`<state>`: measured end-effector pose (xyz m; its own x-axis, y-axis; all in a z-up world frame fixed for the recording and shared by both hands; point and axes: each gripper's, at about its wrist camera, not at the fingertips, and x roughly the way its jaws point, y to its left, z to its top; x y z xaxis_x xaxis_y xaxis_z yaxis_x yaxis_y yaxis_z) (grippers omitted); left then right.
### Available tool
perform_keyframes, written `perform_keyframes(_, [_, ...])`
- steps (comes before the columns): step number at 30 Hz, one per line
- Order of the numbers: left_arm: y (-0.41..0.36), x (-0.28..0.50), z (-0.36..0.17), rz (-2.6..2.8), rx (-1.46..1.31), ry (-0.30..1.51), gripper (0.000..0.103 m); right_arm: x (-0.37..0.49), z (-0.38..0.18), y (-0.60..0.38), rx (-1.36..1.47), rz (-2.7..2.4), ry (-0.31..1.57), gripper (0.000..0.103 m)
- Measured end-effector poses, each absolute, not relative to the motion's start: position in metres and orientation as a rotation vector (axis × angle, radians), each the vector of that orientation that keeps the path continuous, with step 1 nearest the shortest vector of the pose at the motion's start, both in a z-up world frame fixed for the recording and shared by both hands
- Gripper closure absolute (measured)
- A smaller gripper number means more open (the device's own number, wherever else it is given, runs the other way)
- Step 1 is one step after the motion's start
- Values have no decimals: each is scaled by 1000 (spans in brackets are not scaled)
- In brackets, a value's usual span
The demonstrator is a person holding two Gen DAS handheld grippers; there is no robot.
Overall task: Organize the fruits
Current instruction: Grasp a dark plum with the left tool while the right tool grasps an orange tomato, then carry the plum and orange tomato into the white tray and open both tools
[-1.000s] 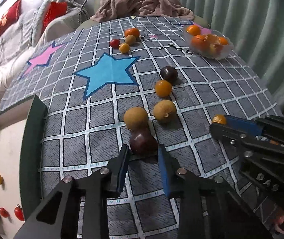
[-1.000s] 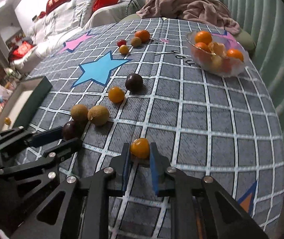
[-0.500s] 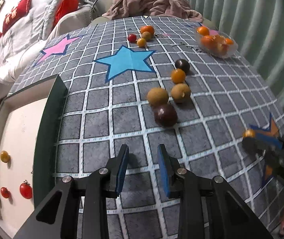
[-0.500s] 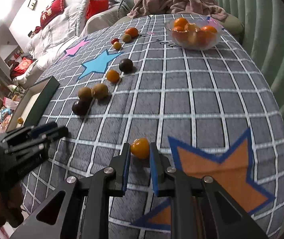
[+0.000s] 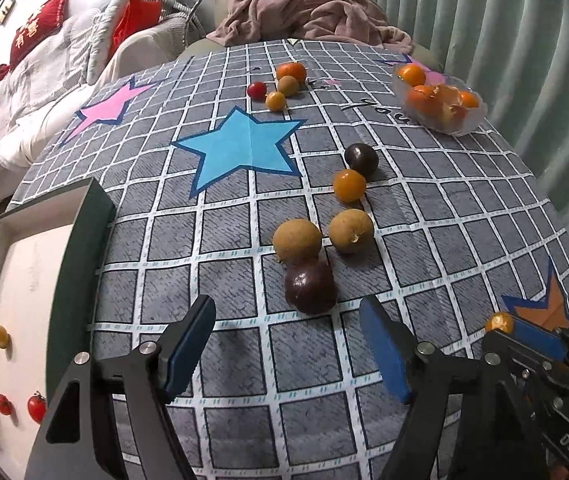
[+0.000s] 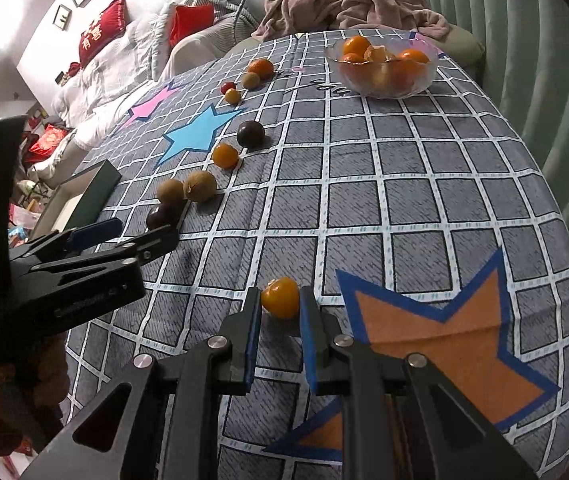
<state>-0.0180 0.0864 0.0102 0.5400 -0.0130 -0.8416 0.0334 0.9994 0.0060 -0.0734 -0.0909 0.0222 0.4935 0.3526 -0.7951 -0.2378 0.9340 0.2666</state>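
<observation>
The right tool (image 6: pixel 280 312) pinches a small orange fruit (image 6: pixel 280 297); the left tool (image 5: pixel 286 346), just opening, stands spread and empty before a dark plum (image 5: pixel 310 286).

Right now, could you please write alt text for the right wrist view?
The right gripper is shut on a small orange fruit above a grey checked tablecloth, beside an orange star. Loose fruits trail towards a clear glass bowl of oranges.

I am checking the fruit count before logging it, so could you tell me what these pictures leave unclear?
- Glass bowl, both views: its oranges overlap, so the count is uncertain.
- Tray, left wrist view: cut off by the frame edge; more fruit may lie unseen.
- Dark fruit, right wrist view: partly hidden by the left gripper.
</observation>
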Motion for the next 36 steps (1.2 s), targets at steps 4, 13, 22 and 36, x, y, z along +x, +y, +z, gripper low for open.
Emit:
perform_keyframes(4, [86,-15,8,-31,9,1009,48,-73,22,-91,127,358,993,82])
perform_keyframes(13, [79,-18,9,-77,20,1006,74,-74,23,-91,132,356,997,82])
perform_keyframes(22, [94,-41,11,-87,1,1018,74,-80,28,-83,128,371,996,82])
perform_keyframes(36, [139,-72,63,-88,-45,933,74,-87,73,-40,79,445,951,82])
